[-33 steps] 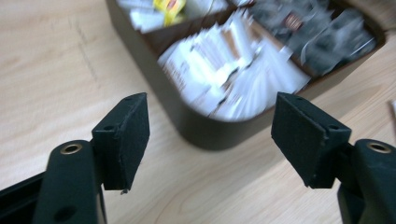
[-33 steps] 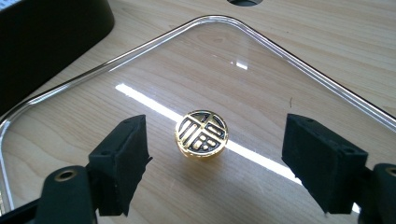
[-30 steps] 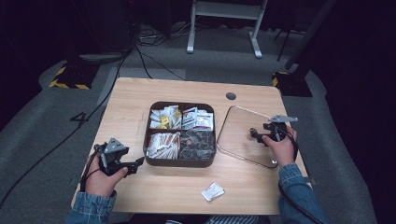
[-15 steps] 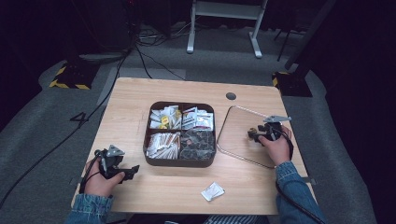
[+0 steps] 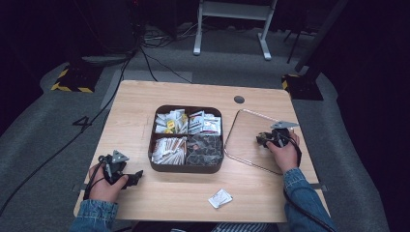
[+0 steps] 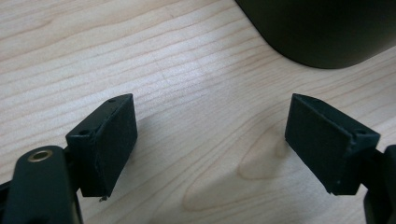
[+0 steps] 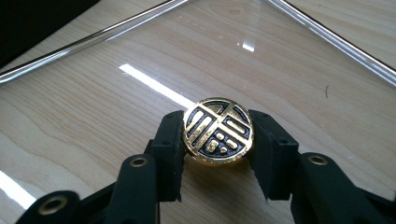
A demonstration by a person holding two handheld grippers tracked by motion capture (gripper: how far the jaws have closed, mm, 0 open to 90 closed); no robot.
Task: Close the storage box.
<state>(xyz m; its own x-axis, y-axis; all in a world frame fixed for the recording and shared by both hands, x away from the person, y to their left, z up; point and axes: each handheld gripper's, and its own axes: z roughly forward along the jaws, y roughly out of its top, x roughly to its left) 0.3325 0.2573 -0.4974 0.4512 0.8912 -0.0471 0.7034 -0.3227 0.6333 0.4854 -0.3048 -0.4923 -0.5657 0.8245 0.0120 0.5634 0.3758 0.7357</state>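
Probably a recording studio or lab: a lone wooden table on grey carpet, dark surroundings, trailing cables, hazard-striped stand bases, a white metal frame.

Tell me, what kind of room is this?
Probably a studio or lab set up for recording. A lone wooden table stands on grey carpet amid dark surroundings, cables trail across the floor, and a hazard-striped stand base sits nearby.

High view: above the table's near edge, facing forward, far.
Gripper views: close over it (shared wood surface).
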